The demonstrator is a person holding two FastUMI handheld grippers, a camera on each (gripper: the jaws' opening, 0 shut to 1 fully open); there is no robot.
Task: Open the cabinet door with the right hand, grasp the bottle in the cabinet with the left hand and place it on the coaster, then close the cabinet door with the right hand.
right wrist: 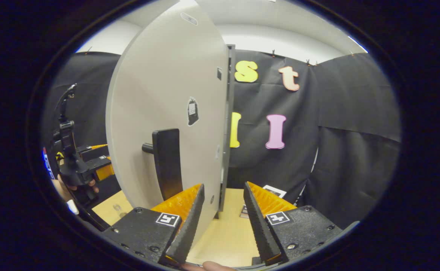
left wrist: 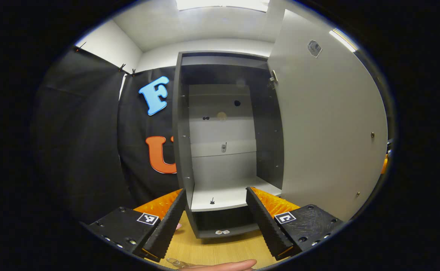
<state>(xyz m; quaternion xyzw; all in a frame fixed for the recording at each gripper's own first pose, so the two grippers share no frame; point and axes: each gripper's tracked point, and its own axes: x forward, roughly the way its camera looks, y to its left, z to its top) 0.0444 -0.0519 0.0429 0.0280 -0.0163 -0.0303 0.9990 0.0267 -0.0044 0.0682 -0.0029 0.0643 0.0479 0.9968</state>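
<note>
Closing step | door (right wrist: 167,113) ajar, cabinet (left wrist: 223,150) shelf bare (bottle seemingly out) | both claws apart, gripping nothing | next: right claw (right wrist: 223,210) pushes door shut.

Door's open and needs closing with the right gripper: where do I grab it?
Take the dark upright handle on the door. It stands off the panel on a short post, so bring the open right gripper in from the front and close across its thin width.

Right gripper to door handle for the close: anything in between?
Nothing visible. The handle sticks out from the open door, just up-left of the open right hand-held gripper, with a clear gap between them.
</note>
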